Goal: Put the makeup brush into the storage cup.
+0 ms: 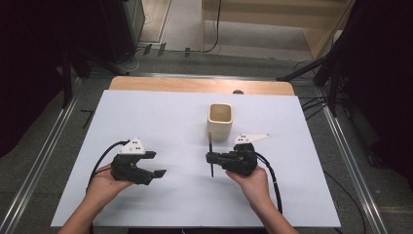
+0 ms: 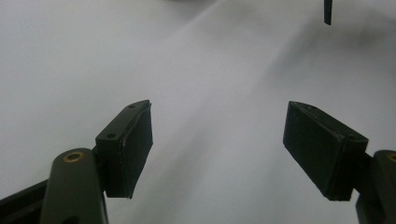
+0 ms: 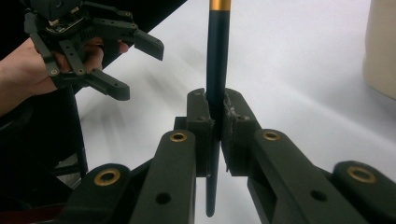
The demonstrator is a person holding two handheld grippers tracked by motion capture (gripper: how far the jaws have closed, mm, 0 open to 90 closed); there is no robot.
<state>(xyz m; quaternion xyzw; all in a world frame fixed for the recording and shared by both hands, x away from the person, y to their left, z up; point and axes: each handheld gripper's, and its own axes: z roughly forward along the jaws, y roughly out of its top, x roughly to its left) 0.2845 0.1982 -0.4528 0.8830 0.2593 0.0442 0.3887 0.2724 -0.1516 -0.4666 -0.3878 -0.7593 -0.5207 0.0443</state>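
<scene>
A thin dark stick (image 1: 211,155) with a gold band near one end, perhaps a pen or brush, is clamped in my right gripper (image 1: 209,157), which is shut on it. In the right gripper view the dark stick (image 3: 217,70) rises between the two pads, with my right gripper (image 3: 215,116) closed around its lower part. A cream square cup (image 1: 220,121) stands upright just beyond the stick's far end. My left gripper (image 1: 157,164) is held over the sheet to the left, open and with nothing in it. Its own view shows the left gripper (image 2: 224,140) wide apart over bare sheet.
A white sheet (image 1: 160,117) covers the table, with a wooden edge (image 1: 195,85) at the far side. The cup (image 3: 383,46) sits at the right edge of the right gripper view, and the left gripper (image 3: 140,70) at its upper left. Metal rails and cables flank the table.
</scene>
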